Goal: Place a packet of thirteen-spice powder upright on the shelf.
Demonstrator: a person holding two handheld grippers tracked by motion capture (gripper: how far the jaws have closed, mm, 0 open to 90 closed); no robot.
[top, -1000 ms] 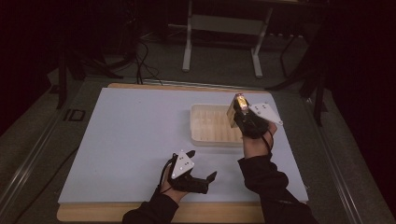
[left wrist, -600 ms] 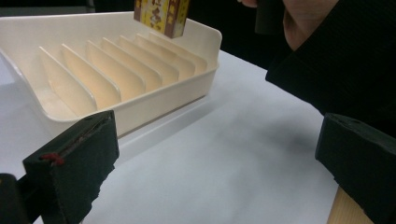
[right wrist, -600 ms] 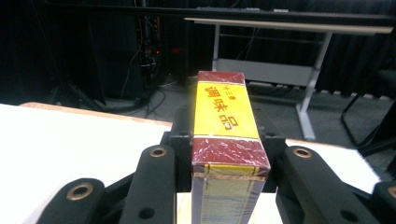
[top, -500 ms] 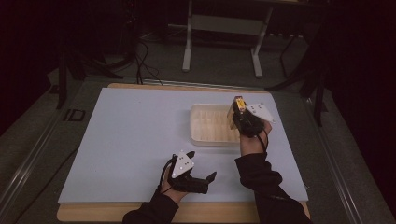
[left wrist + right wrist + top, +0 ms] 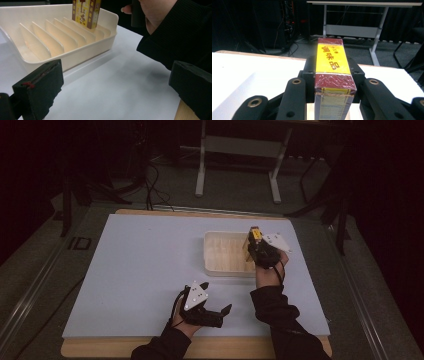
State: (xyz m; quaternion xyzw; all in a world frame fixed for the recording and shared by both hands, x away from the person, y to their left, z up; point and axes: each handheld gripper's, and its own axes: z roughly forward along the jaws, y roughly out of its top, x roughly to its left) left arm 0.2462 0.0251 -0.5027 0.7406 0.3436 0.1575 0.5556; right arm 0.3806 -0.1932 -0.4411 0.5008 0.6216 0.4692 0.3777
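Box (image 5: 254, 236) lower into tray (image 5: 220, 265)

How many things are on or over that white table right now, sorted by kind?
Yellow-and-red box: 1, clamped upright in the right tool over the tray.
Cream divided tray: 1, on the table.
Hand-held tools: 2, the right one and the left tool, which rests open on the table.
Total: 4
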